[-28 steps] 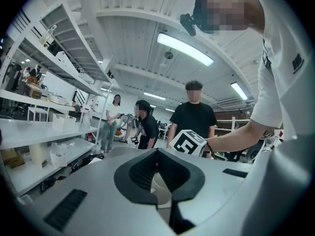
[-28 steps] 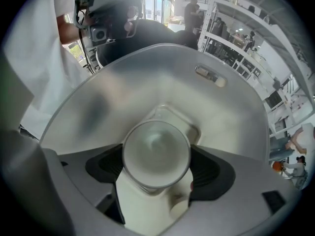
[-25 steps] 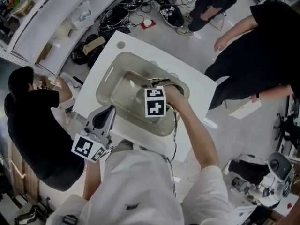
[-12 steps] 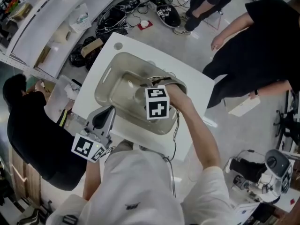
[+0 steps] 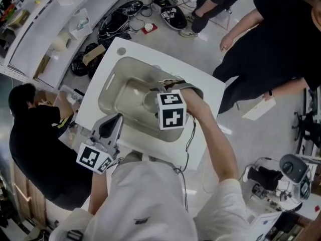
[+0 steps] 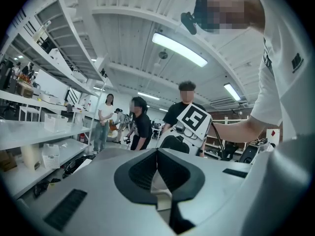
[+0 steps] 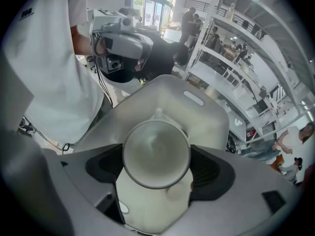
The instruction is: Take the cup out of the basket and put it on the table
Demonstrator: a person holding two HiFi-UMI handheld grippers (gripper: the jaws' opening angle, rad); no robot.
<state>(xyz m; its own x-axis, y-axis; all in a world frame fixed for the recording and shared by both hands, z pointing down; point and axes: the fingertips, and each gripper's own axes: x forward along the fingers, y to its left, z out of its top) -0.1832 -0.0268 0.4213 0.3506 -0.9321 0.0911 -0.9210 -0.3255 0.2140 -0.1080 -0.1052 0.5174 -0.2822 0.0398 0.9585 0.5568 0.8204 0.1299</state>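
A pale translucent basket [image 5: 118, 87] stands on the white table [image 5: 210, 92]. My right gripper [image 5: 156, 100] reaches into it and is shut on a pale cup [image 5: 149, 102]. In the right gripper view the cup [image 7: 156, 154] sits between the dark pads [image 7: 209, 168], mouth toward the camera, with the basket [image 7: 197, 113] behind it. The left gripper [image 5: 113, 120] hovers at the table's near edge, outside the basket. Seen from the left gripper view, that gripper [image 6: 157, 173] is shut with nothing between its jaws, and the right gripper's marker cube [image 6: 193, 123] shows beyond it.
A person in black [image 5: 30, 134] crouches close to the table's left side. Another person in black [image 5: 281, 44] stands at its right. Cables and shoes [image 5: 170, 11] lie on the floor beyond the table. White shelves [image 5: 45, 29] run along the far left.
The right gripper with the cup has shifted slightly to the near right inside the basket. The left gripper has stayed in place.
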